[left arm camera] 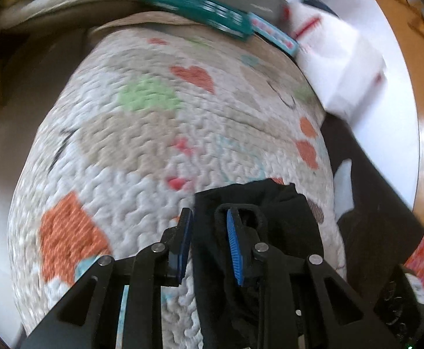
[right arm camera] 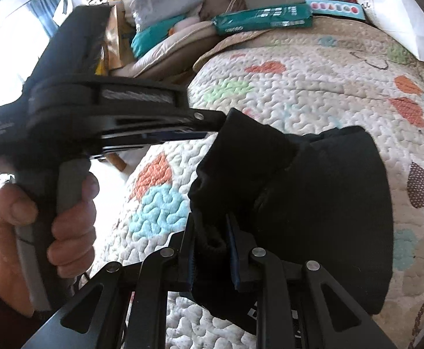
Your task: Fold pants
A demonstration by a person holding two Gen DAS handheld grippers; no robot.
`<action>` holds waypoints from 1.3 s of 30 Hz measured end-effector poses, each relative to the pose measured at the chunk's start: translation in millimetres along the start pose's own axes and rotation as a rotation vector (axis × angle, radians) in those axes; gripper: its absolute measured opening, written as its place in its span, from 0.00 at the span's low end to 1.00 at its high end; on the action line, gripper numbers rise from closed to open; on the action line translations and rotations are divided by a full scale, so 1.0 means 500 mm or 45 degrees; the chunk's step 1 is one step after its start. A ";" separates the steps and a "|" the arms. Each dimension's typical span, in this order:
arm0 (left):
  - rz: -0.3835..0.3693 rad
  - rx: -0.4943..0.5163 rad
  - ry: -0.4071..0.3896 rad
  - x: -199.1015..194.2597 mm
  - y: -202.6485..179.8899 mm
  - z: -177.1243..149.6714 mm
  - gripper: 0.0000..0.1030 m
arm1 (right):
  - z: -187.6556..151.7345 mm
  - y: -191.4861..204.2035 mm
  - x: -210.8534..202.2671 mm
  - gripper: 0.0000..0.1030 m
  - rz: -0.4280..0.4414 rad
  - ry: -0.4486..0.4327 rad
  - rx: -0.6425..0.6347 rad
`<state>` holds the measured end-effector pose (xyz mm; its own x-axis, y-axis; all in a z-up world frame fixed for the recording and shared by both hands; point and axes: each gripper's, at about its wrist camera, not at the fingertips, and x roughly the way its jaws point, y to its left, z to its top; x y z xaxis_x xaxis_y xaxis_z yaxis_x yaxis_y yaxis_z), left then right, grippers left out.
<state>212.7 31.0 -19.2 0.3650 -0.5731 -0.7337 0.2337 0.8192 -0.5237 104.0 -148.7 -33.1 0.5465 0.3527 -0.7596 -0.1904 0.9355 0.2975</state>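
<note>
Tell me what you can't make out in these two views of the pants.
- Pants: full shape and fold state; bunched in the right wrist view, cut off by the bottom edge in the left.
- Left gripper: grip unclear; cloth drapes over one finger.
- Teal box print: motion-blurred in the left wrist view.
- Quilt edges: beyond the fisheye rim.

We see daylight flooding in from a window (right arm camera: pixel 23 20) at upper left, blown out white. Our left wrist view is motion-blurred; both views bend strongly toward dark rims.
</note>
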 end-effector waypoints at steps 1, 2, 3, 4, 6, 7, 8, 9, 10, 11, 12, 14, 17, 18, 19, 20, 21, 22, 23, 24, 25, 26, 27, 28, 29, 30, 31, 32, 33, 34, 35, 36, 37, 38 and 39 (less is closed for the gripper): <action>0.005 -0.022 -0.008 -0.005 0.009 -0.005 0.23 | -0.002 0.003 0.004 0.20 0.002 0.007 -0.010; 0.016 -0.058 -0.024 -0.014 0.026 -0.012 0.23 | -0.004 0.005 0.007 0.20 0.005 0.014 -0.020; 0.024 -0.073 -0.030 -0.018 0.033 -0.015 0.23 | -0.006 0.008 0.013 0.20 0.010 0.024 -0.031; 0.039 -0.093 -0.041 -0.023 0.043 -0.020 0.24 | -0.008 0.010 0.019 0.22 0.018 0.036 -0.040; 0.067 -0.138 -0.063 -0.032 0.070 -0.028 0.29 | -0.017 0.018 0.027 0.29 0.032 0.059 -0.070; 0.070 -0.151 -0.065 -0.034 0.078 -0.031 0.30 | -0.020 0.023 0.029 0.37 0.038 0.068 -0.089; 0.066 -0.169 -0.068 -0.036 0.088 -0.033 0.33 | -0.025 0.030 0.025 0.48 0.053 0.070 -0.109; 0.062 -0.180 -0.072 -0.037 0.095 -0.035 0.34 | -0.030 0.038 0.018 0.56 0.077 0.076 -0.135; 0.055 -0.191 -0.079 -0.040 0.105 -0.040 0.36 | -0.037 0.048 0.008 0.65 0.099 0.093 -0.172; 0.059 -0.193 -0.081 -0.040 0.111 -0.045 0.38 | -0.044 0.059 -0.004 0.66 0.118 0.121 -0.219; 0.070 -0.196 -0.076 -0.038 0.116 -0.049 0.38 | -0.049 0.064 -0.015 0.66 0.131 0.142 -0.249; 0.085 -0.205 -0.045 -0.028 0.121 -0.058 0.38 | -0.059 0.067 -0.053 0.66 0.132 0.144 -0.309; 0.094 -0.176 0.003 -0.004 0.100 -0.074 0.38 | -0.047 0.043 -0.109 0.66 0.014 0.058 -0.346; 0.098 -0.154 0.014 0.004 0.089 -0.079 0.38 | -0.035 0.025 -0.121 0.66 -0.066 0.023 -0.333; 0.122 -0.112 0.033 0.018 0.069 -0.087 0.38 | -0.024 0.007 -0.125 0.66 -0.123 0.002 -0.313; 0.154 -0.082 0.046 0.030 0.055 -0.094 0.38 | -0.008 -0.014 -0.125 0.66 -0.172 -0.013 -0.281; 0.171 -0.063 0.057 0.038 0.049 -0.101 0.38 | 0.009 -0.032 -0.121 0.66 -0.203 -0.024 -0.249; 0.203 -0.032 0.081 0.053 0.037 -0.112 0.38 | 0.024 -0.046 -0.118 0.66 -0.228 -0.039 -0.221; 0.253 0.008 0.061 0.058 0.024 -0.121 0.38 | 0.042 -0.058 -0.111 0.66 -0.244 -0.051 -0.195; 0.294 0.054 0.043 0.058 0.012 -0.127 0.38 | 0.065 -0.071 -0.095 0.66 -0.255 -0.040 -0.170; 0.323 0.090 0.046 0.060 0.004 -0.132 0.38 | 0.080 -0.078 -0.079 0.65 -0.262 -0.012 -0.156; 0.339 0.109 0.045 0.062 0.000 -0.135 0.39 | 0.098 -0.088 -0.051 0.65 -0.273 0.029 -0.134; 0.350 0.115 0.041 0.062 -0.001 -0.139 0.39 | 0.108 -0.090 -0.033 0.65 -0.281 0.053 -0.125; 0.354 0.119 0.038 0.062 -0.001 -0.142 0.40 | 0.119 -0.094 -0.013 0.65 -0.293 0.080 -0.124; 0.365 0.130 0.037 0.063 -0.003 -0.144 0.40 | 0.128 -0.096 0.009 0.65 -0.317 0.114 -0.130; 0.374 0.143 0.038 0.064 -0.003 -0.145 0.40 | 0.136 -0.099 0.034 0.65 -0.363 0.141 -0.146; 0.387 0.157 0.040 0.066 -0.007 -0.146 0.40 | 0.142 -0.102 0.056 0.65 -0.409 0.155 -0.167; 0.401 0.170 0.043 0.068 -0.010 -0.147 0.40 | 0.143 -0.106 0.070 0.65 -0.432 0.172 -0.178; 0.410 0.176 0.046 0.071 -0.014 -0.147 0.40 | 0.147 -0.113 0.090 0.65 -0.456 0.196 -0.181; 0.413 0.178 0.049 0.070 -0.015 -0.146 0.40 | 0.148 -0.118 0.099 0.65 -0.468 0.208 -0.177; 0.405 0.167 0.055 0.067 -0.014 -0.143 0.40 | 0.151 -0.124 0.107 0.66 -0.473 0.223 -0.166; 0.384 0.140 0.059 0.061 -0.010 -0.139 0.40 | 0.154 -0.128 0.109 0.66 -0.468 0.232 -0.154; 0.356 0.112 0.055 0.054 -0.008 -0.135 0.40 | 0.158 -0.131 0.105 0.66 -0.459 0.233 -0.144; 0.332 0.092 0.045 0.046 -0.008 -0.132 0.40 | 0.163 -0.133 0.096 0.66 -0.446 0.221 -0.135; 0.311 0.080 0.025 0.032 -0.008 -0.129 0.40 | 0.170 -0.134 0.073 0.66 -0.430 0.182 -0.115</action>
<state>159.5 17.3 -56.7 0.4004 -0.3577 -0.8436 0.1967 0.9328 -0.3022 205.9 -200.0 -31.9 0.4729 0.0171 -0.8809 -0.0935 0.9951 -0.0309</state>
